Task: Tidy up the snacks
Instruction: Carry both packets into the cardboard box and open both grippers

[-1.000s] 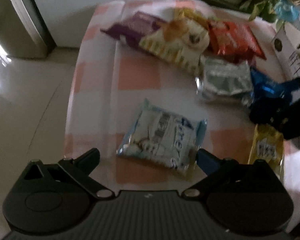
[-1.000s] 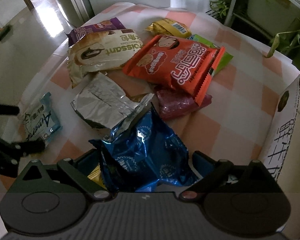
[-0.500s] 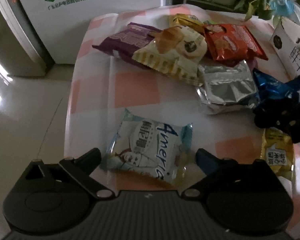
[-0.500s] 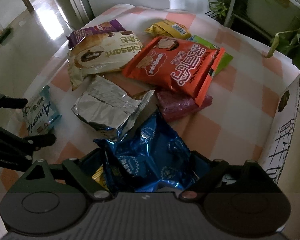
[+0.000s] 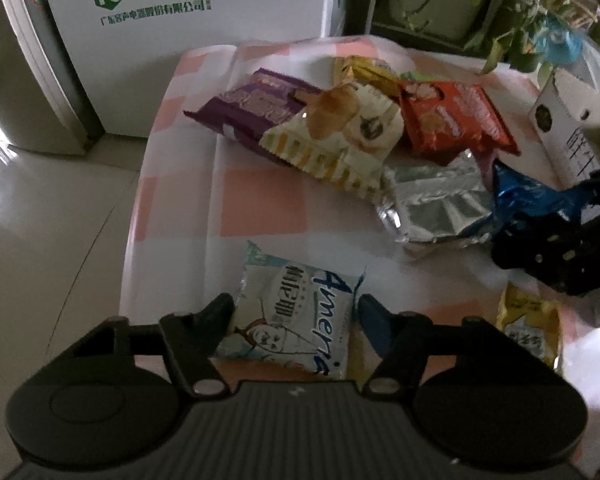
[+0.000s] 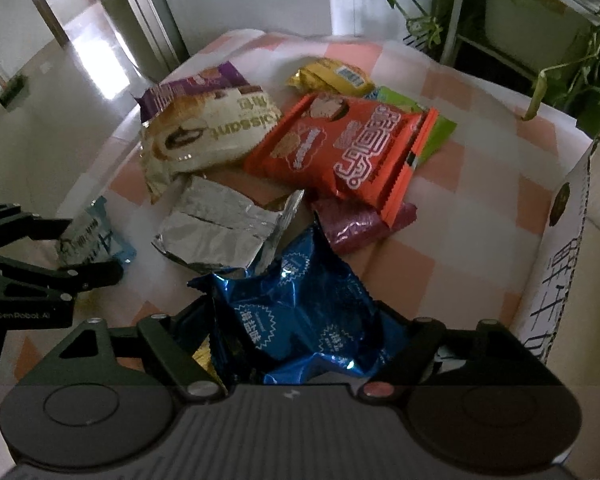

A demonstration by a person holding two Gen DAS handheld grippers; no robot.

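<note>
A pale blue snack packet [image 5: 296,312] lies on the pink-checked tablecloth [image 5: 260,200] near its front left edge. My left gripper [image 5: 294,306] straddles it, jaws closing, and both pads touch the packet's sides; the right wrist view shows the same grip [image 6: 92,246]. A crumpled blue foil packet [image 6: 300,300] sits between the fingers of my right gripper [image 6: 296,316], whose jaws are closing and press it from both sides. In the left wrist view that blue foil packet [image 5: 532,200] sticks up from the right gripper [image 5: 552,248].
Loose snacks fill the middle: silver foil packet [image 6: 220,228], croissant packet [image 6: 208,132], purple packet [image 5: 252,104], red-orange packet [image 6: 348,148], dark pink packet [image 6: 352,224], yellow packets [image 6: 332,78] [image 5: 532,328]. An open cardboard box [image 6: 568,248] stands at the right edge. A white cabinet [image 5: 180,40] and plants stand behind.
The left jaws have come in from wide open onto the pale blue packet's sides. The right jaws have narrowed and the blue foil packet is more bunched between them.
</note>
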